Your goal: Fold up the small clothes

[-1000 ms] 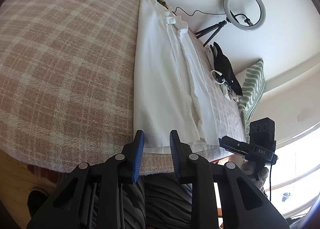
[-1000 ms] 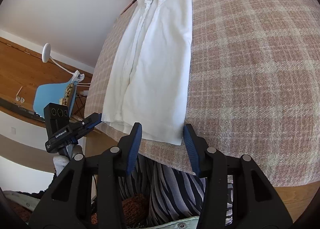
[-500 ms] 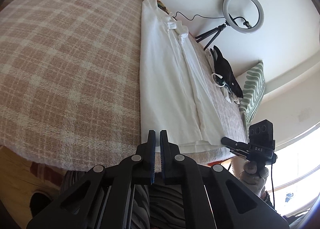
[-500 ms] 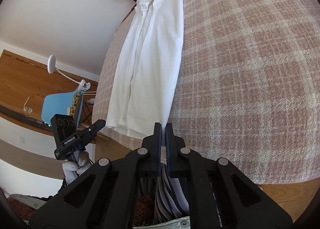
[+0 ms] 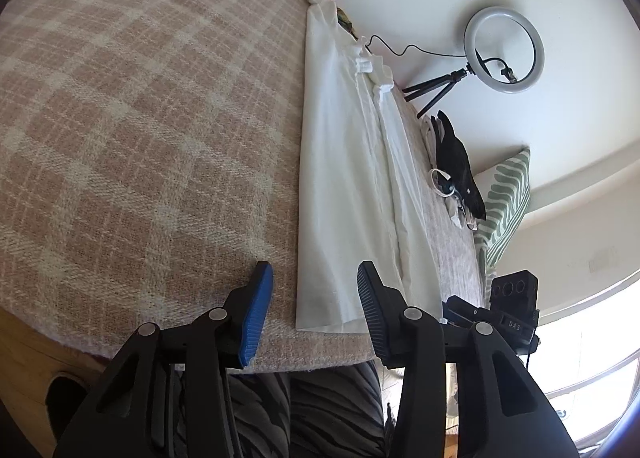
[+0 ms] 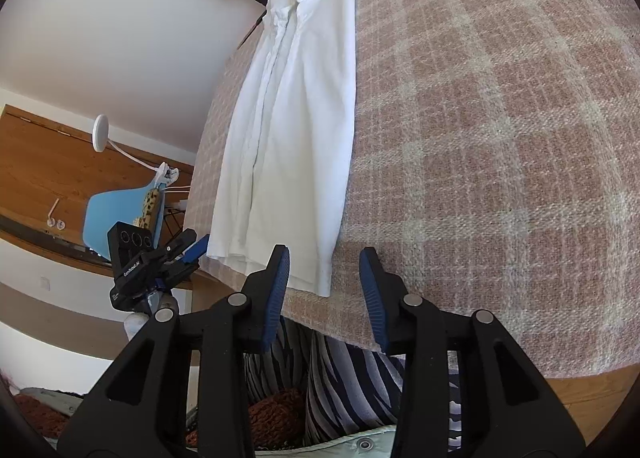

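Left wrist view: the left tongs [image 5: 314, 290] are spreading apart right now, with nothing pinched. The bottom corner of the white shirt [image 5: 344, 194] shows in the gap between the fingers, but the pads aren't touching it. The shirt lies flat in a long strip on the plaid blanket [image 5: 140, 118], hem at the near edge of the surface, collar at the far edge. Only this view gets the ring light [image 5: 504, 50] by the wall, a black garment [image 5: 458, 162] past the shirt and a striped green pillow [image 5: 506, 202] at that side edge. To the other side of the shirt there's a big stretch of bare blanket.

Right wrist view: the right tongs [image 6: 324, 284] are also opening up, empty, with the shirt's other hem corner [image 6: 316, 282] sitting in the gap, unpinched. Only here you see a blue chair [image 6: 116, 214] and a white lamp [image 6: 100, 132] off past the shirt's side of the surface. Lots of bare plaid on the opposite side. The person's striped trousers [image 6: 352, 390] show just below the near edge.
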The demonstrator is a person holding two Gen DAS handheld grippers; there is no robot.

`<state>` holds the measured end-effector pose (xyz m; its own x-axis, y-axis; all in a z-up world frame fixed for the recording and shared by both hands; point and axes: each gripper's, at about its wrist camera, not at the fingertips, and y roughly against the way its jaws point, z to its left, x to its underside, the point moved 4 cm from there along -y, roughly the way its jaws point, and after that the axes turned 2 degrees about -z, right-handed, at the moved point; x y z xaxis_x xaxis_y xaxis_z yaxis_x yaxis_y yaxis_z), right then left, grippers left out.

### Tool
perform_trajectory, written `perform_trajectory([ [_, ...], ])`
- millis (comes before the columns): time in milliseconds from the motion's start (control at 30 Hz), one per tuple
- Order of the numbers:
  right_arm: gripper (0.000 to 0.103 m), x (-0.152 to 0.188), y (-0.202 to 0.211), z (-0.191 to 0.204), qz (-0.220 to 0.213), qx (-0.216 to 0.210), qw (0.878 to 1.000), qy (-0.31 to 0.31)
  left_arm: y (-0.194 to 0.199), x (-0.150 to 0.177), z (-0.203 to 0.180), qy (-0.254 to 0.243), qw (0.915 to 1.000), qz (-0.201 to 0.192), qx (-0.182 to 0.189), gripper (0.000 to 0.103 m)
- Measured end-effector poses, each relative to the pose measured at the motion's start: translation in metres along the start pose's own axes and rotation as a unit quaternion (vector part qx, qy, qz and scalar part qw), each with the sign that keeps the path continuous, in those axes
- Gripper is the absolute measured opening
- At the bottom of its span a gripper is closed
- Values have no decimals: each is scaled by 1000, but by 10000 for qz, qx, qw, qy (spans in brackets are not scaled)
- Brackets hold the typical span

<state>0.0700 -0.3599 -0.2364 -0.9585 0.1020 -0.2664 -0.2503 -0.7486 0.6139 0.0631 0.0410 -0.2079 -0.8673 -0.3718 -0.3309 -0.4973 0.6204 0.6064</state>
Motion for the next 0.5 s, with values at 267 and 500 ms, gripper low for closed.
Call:
perform_trajectory([
  [267, 39, 0, -6, 6, 99, -76, 9999, 51, -15, -3, -17, -415, 9986, 333, -42, 40],
  [500, 27, 3, -15, 12, 211, -116, 9996, 127, -16, 10, -14, -431, 9983, 380, -60, 6],
])
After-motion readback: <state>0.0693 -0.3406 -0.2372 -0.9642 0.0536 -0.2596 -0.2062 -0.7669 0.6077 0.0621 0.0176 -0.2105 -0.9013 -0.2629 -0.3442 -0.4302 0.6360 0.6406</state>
